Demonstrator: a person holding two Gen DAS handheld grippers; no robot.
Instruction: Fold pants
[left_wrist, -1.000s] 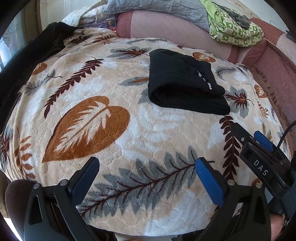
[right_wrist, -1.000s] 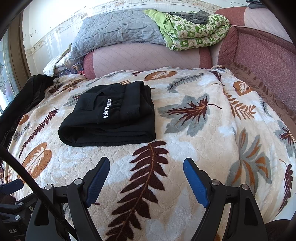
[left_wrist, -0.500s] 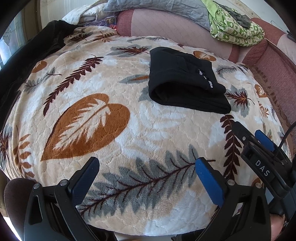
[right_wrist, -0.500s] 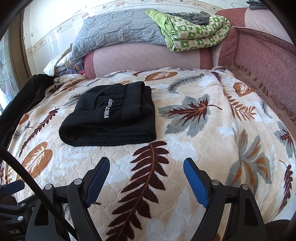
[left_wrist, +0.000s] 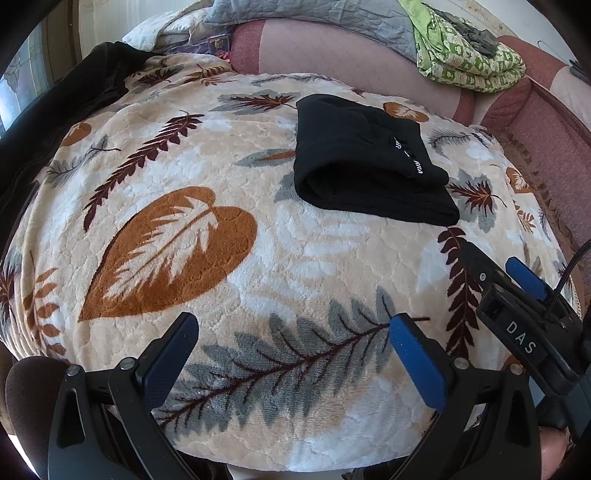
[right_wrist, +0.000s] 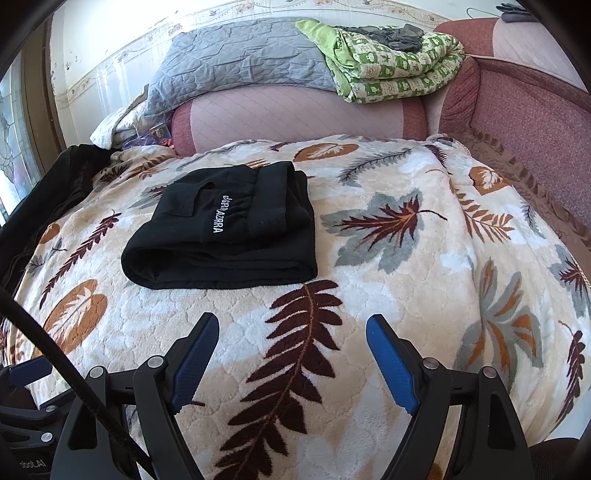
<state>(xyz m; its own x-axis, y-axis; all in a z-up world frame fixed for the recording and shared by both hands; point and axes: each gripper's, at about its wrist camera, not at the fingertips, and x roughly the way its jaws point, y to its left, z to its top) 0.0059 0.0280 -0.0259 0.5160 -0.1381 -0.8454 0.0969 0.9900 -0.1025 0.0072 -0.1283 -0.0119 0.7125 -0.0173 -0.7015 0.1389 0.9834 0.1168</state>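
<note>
One pair of black pants (right_wrist: 225, 229), folded, on leaf-print blanket (right_wrist: 388, 295).
Left gripper (left_wrist: 291, 343) and right gripper (right_wrist: 291, 343): fingers wide, empty (left view alone shows right gripper beside it); green quilt (right_wrist: 391, 70) behind.

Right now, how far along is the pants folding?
Done, by the look of it: the black pants lie as a compact folded bundle on the leaf-print blanket. Nothing is in hand; the left gripper and right gripper hang open, apart from the pants. Left: at most tidying the fold.
</note>
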